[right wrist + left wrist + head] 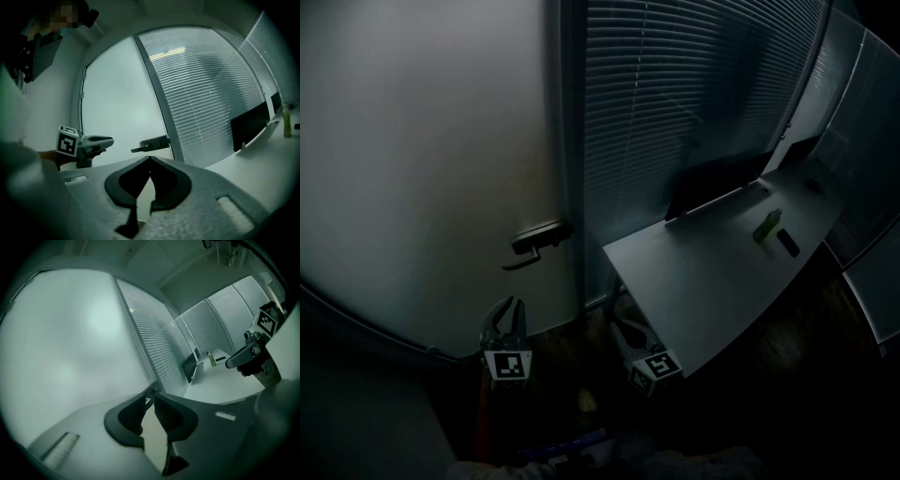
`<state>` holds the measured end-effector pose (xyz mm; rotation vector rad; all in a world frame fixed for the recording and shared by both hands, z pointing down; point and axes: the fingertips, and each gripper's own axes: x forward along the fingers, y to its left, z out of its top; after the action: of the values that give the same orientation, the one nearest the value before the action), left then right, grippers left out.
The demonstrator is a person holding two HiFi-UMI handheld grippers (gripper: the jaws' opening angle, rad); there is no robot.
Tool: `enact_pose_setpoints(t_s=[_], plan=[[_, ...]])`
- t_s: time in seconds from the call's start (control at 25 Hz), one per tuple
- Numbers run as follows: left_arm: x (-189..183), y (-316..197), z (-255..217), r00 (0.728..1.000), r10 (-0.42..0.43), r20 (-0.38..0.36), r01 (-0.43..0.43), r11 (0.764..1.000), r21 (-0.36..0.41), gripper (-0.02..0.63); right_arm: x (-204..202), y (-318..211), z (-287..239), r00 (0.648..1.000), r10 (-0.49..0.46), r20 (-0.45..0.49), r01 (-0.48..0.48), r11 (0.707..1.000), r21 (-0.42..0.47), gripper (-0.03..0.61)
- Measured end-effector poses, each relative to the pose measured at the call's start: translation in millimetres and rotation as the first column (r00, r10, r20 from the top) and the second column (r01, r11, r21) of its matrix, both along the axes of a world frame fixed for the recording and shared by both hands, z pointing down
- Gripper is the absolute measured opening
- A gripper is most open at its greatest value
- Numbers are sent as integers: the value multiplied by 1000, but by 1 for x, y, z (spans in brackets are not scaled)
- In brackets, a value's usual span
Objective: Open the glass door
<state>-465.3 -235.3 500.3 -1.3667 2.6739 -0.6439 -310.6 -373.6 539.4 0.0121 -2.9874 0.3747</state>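
Head view: glass door (pixel 422 169) shut, handle (pixel 539 242) at its right edge. Left gripper (pixel 509 304) below handle, not touching. Right gripper (pixel 630 336) by table (pixel 712 272) corner.
Left gripper view: jaws narrowly apart, empty, facing door.
Right gripper view: jaws together, empty; handle ahead, apart.

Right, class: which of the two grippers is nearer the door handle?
The left gripper, just below the door handle; the right gripper sits further off, by the desk.
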Motion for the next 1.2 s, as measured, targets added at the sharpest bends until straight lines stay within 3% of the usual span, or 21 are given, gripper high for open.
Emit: enact_pose_setpoints(t_s=[0.32, 0.76, 1.08, 1.2], plan=[[-32, -23, 28, 992, 76, 100, -56, 979, -196, 144, -5, -10, 7, 999, 52, -15, -52, 999, -13, 2], [-70, -45, 47, 974, 98, 203, -24, 941, -338, 175, -22, -31, 14, 997, 73, -13, -73, 997, -15, 2], [-90, -57, 72, 974, 117, 193, -16, 890, -456, 221, -37, -47, 19, 997, 73, -10, -74, 996, -42, 2], [-97, -64, 79, 968, 138, 211, -9, 855, -519, 226, -40, -52, 21, 997, 74, -25, -75, 996, -55, 2]])
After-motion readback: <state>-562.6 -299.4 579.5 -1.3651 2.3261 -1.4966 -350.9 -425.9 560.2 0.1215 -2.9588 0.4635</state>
